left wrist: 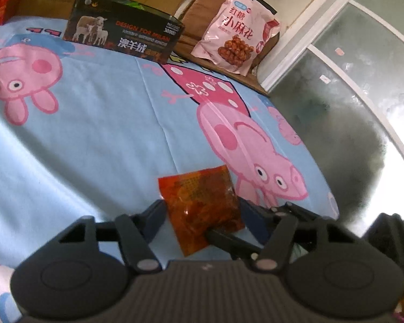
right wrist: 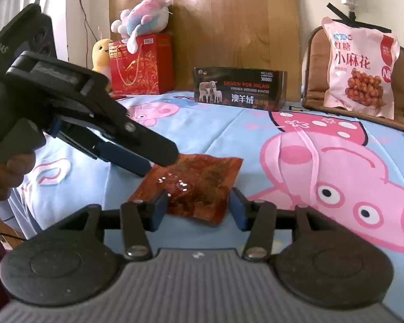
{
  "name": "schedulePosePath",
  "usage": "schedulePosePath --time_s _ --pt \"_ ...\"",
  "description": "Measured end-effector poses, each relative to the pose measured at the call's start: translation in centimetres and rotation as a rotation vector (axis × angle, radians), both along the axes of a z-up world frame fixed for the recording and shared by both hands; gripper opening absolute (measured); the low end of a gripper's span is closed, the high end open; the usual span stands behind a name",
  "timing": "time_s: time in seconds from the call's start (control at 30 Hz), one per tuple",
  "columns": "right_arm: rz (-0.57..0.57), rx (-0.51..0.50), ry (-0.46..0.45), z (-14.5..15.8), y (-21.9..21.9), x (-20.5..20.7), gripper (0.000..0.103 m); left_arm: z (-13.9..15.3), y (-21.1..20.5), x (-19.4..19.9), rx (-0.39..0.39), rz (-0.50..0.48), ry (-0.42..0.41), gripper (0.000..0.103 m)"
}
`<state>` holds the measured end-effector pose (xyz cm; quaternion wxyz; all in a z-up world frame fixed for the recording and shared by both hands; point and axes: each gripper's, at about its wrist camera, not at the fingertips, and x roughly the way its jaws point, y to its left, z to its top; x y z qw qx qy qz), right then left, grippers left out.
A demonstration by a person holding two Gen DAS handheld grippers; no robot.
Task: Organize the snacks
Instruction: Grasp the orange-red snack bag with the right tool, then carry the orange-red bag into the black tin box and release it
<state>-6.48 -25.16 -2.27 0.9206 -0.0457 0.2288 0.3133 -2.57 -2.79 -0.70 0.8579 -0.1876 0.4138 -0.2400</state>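
Apparently mid-handover, the left gripper pinches the orange snack packet well in front of the dark box, while the right gripper straddles it wide, needing only to close.

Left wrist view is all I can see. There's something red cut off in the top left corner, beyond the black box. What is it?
Observer: A red gift bag with gold print, standing to the left of the black box.
Operator: Anything on top of it?
Observer: Yes, a pastel plush toy rests on it.
Operator: Anything else beside it?
Observer: A yellow plush toy stands at its left side.
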Motion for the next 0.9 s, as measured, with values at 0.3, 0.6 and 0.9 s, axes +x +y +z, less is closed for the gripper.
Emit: schedulePosePath --time_s 0.3,0.6,0.9 --pt "0.004 0.079 -0.001 1.6 0.1 1.9 0.026 1.9 0.3 2.2 -0.056 -0.027 -0.004 0.025" --pt "-0.002 0.105 0.035 2.0 0.4 5.5 0.025 2.7 3.2 4.0 -0.059 0.016 -0.034 0.058" --pt "-0.165 0.434 0.312 -0.2 -4.5 7.5 0.025 -1.0 3.8 5.9 -0.247 0.022 0.121 0.075"
